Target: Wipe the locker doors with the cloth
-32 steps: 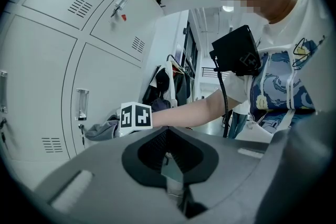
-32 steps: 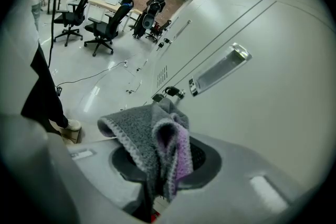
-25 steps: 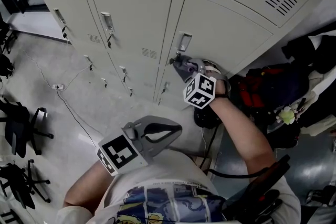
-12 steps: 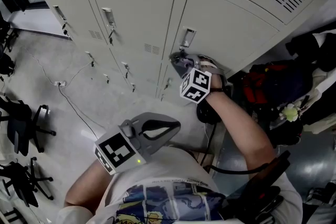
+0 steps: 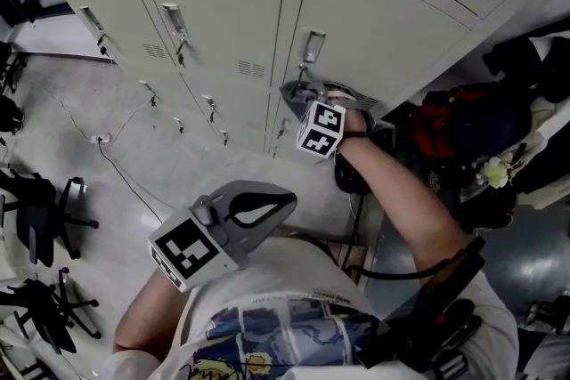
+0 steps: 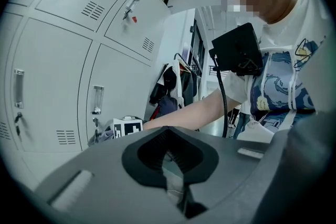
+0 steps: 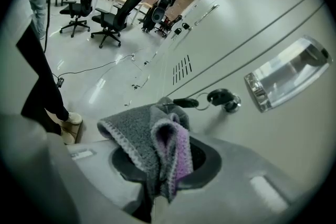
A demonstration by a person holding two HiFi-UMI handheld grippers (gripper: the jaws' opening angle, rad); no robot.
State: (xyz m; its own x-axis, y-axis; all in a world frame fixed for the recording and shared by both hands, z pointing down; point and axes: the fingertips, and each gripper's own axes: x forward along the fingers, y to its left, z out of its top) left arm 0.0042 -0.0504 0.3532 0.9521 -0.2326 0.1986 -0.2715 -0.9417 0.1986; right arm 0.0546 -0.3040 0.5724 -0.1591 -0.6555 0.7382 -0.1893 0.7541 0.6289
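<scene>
a: what fills the frame?
b: a bank of pale locker doors (image 5: pixel 383 31), seen steeply from above, over a grey floor (image 5: pixel 107 182). black office chairs (image 5: pixel 36 218) stand at the left. dark bags (image 5: pixel 454 129) are heaped at the right, at the foot of the lockers.

a: and the grippers?
b: the right gripper (image 5: pixel 301 98) reaches out to the lower door on an outstretched arm. its jaws are pinching a folded grey cloth (image 7: pixel 160 139) with a purple inner face. the left gripper (image 5: pixel 283 198) hangs back near the person's body, well apart from the doors, its jaws pressed together with nothing between them.

a: where is the cloth against the door?
b: just below the clear handle recess (image 7: pixel 286 78), with its tip right beside the key (image 7: pixel 220 97) hanging in the lock. whether it touches the metal, i can't tell.
</scene>
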